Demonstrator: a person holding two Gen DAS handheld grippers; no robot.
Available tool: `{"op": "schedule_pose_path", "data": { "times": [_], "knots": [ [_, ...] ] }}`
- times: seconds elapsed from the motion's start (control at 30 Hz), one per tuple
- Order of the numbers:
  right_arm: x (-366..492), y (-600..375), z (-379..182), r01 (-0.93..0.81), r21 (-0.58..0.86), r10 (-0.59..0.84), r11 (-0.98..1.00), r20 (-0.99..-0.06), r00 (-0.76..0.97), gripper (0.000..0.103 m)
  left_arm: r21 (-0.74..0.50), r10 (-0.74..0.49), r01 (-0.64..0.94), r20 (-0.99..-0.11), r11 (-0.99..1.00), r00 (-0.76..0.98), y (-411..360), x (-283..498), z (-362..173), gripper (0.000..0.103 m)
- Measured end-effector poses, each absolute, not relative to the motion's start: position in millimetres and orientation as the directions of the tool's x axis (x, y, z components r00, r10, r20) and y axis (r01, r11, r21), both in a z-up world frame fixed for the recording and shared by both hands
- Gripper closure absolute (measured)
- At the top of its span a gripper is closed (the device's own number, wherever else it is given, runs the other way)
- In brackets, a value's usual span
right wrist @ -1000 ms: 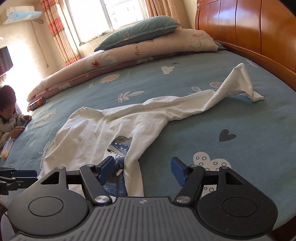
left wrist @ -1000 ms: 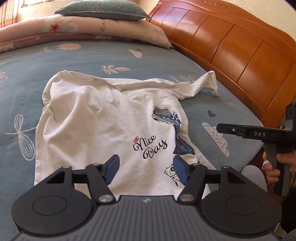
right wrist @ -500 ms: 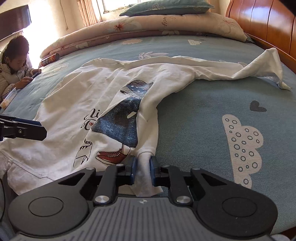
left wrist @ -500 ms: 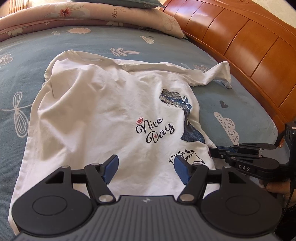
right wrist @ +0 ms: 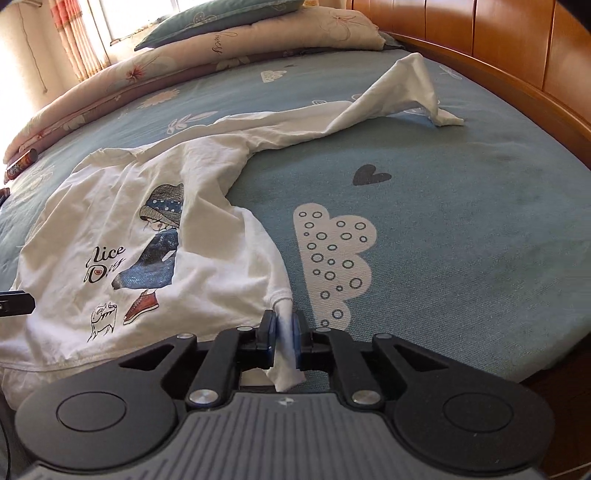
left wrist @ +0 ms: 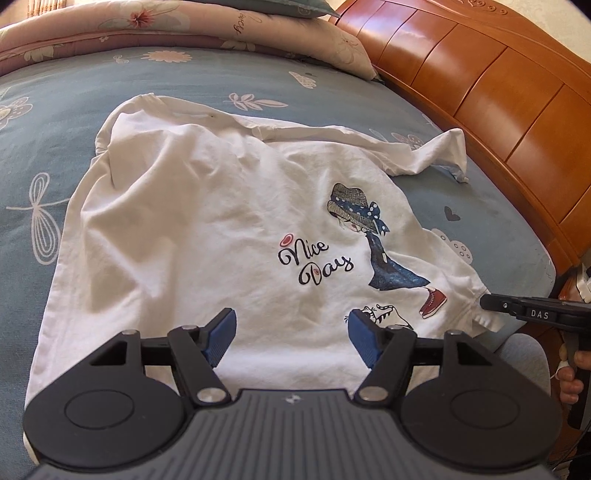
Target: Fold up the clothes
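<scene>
The white T-shirt (left wrist: 207,236) lies print-side up on the blue bedsheet (right wrist: 461,229), its hem toward the foot of the bed and its collar toward the pillows (left wrist: 184,26). Nothing is folded yet: the body is spread out but rumpled, and the sleeve (right wrist: 406,85) on the side nearest the wooden headboard (left wrist: 498,96) trails off across the sheet, twisted into a peak.

The right gripper (right wrist: 283,330) is pinching the hem corner on the headboard side of the shirt; its jaws have just been closing and then easing a touch, and a tuft of white cloth sits squeezed between the blue pads. The left gripper (left wrist: 291,334) hovers over the middle of the hem with its jaws standing wide and nothing between them.

So this looks like the very start, one corner taken to straighten the shirt. The other hem corner needs catching, the wrinkles pulling out, the stray sleeve bringing in, and every fold is left to do.
</scene>
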State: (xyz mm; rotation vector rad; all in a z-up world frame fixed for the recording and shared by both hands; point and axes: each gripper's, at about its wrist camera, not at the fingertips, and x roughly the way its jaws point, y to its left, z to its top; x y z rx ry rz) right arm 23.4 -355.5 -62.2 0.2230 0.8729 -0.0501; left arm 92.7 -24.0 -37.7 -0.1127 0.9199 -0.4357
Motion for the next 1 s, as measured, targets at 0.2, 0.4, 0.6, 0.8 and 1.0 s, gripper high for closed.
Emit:
{"op": "schedule_pose_path", "data": {
  "times": [0.2,0.4,0.6,0.8,1.0],
  "knots": [
    [21,-350,-40,0.085,0.241,0.107,0.967,-0.682,0.724,0.063,-0.280,-0.404,0.302,-0.746,0.911,0.529,-19,92,-41,0.033],
    [45,-314,-36,-0.075,0.244,0.220,0.967,-0.646,0.731,0.056,-0.285,-0.405,0.299,-0.761,0.911,0.507,-20,92,-50,0.033],
    [109,-328,-43,-0.121,0.276,0.269,0.953,-0.596,0.757,0.056,-0.291,-0.408,0.295,-0.758,0.910,0.509,-15,88,-49,0.033],
    [190,-396,-73,-0.057,0.607,0.459,0.793,-0.533,0.711,0.053,-0.306,-0.396,0.255,-0.762,0.917,0.511,-6,93,-52,0.032],
    [246,-429,-113,0.042,0.720,0.501,0.692,-0.522,0.690,0.053,-0.305,-0.385,0.236,-0.775,0.922,0.501,-8,105,-58,0.032]
  ]
}}
